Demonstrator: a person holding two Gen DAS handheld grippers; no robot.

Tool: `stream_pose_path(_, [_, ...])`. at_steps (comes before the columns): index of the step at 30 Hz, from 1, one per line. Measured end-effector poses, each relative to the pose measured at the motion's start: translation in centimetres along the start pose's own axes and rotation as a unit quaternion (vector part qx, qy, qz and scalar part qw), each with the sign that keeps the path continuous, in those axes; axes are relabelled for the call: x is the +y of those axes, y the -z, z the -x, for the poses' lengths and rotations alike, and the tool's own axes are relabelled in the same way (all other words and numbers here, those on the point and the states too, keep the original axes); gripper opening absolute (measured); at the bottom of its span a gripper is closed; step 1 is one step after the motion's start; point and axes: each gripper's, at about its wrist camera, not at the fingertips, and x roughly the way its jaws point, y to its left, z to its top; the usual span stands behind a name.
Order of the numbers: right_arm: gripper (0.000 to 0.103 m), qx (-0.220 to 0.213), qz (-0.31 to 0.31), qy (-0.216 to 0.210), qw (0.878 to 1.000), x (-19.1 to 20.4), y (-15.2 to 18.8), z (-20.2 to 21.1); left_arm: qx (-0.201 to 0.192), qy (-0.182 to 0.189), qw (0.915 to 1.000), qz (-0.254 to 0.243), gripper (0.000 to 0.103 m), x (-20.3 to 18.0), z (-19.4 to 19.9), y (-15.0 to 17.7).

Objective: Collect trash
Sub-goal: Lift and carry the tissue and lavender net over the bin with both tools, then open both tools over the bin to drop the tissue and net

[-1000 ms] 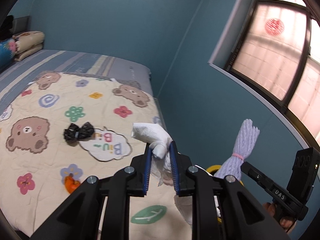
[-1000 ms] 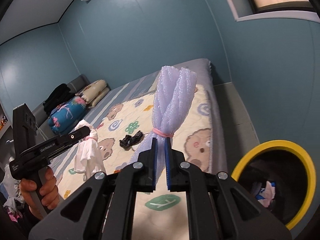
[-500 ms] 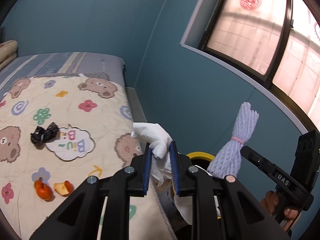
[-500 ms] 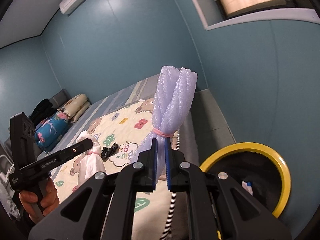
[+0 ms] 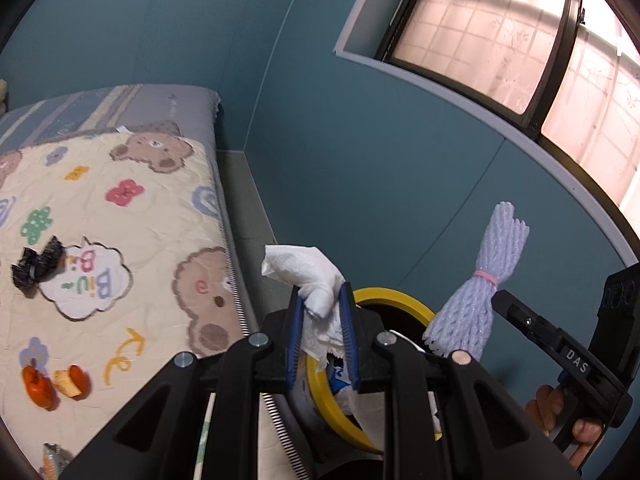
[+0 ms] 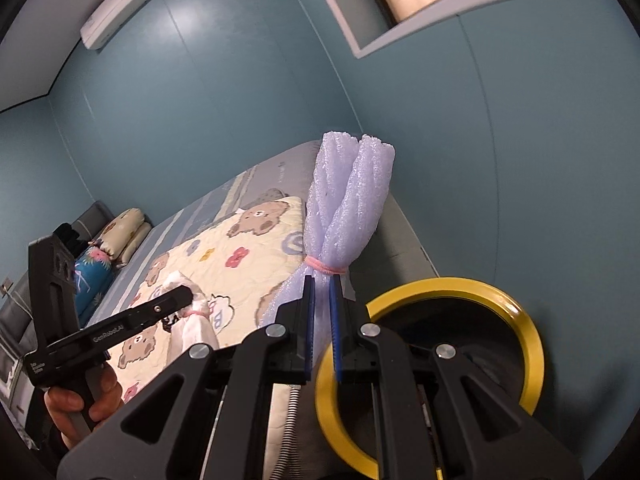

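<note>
Bed quilt [image 5: 132, 248]: one, printed with bears and flowers, spread at the left of the scene; the trash not yet gathered is scattered over it.
Trash bin [image 6: 532, 344]: one, black with a yellow rim, set on the floor just beside the bed's right edge, directly under both grippers; some paper is already seen inside it in the left wrist view.
Foam fruit net [image 6: 348, 200]: one, lilac, bundled at its waist by a pink rubber band. It is judged very light, springy and easily crushed without harm; the banded waist is the firmest place to be held.
Right gripper [image 6: 321, 312]: clenched on the foam fruit net just below the band, held above the near rim of the trash bin.
Crumpled tissue [image 5: 308, 276]: one wad, white. It is judged weightless, limp and liable to tear or cling to the pads, so it is best pinched across its thick middle.
Left gripper [image 5: 322, 340]: closed on the crumpled tissue, poised over the bin's left rim.
Black wrapper [image 5: 36, 264]: one, knotted like a bow, lying far left on the quilt; it is judged light and crinkly.
Orange fruit scraps [image 5: 52, 386]: two pieces, near left on the quilt; they are judged soft and possibly moist.
Snack packet [image 5: 54, 456]: one, only partly in view at the near left edge.
</note>
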Motion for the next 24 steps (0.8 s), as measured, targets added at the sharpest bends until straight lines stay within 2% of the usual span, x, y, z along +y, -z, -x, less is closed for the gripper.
stream_pose_path(12, [0.008,0.028,-0.037,0.026,0.999,-5.5,2.2,-2.9,0.068,0.011,0.9976,-0.012,0.017,-2.2,-8.9,1.9])
stream_pose_path(18, [0.008,0.040,-0.051,0.036,0.997,-7.2,3.4,-3.9,0.094,0.016,0.9954,-0.005,0.017,-2.2,-11.9,3.3])
stream_pose_path(23, [0.008,0.047,-0.064,0.036,0.996,-9.0,4.6,-4.0,0.111,0.026,0.9934,0.002,0.020,-2.0,-13.4,4.2])
stream_pose_path(24, [0.008,0.048,-0.066,0.038,0.996,-9.2,4.7,-4.1,0.113,0.027,0.9932,0.001,0.024,-2.1,-13.5,4.3])
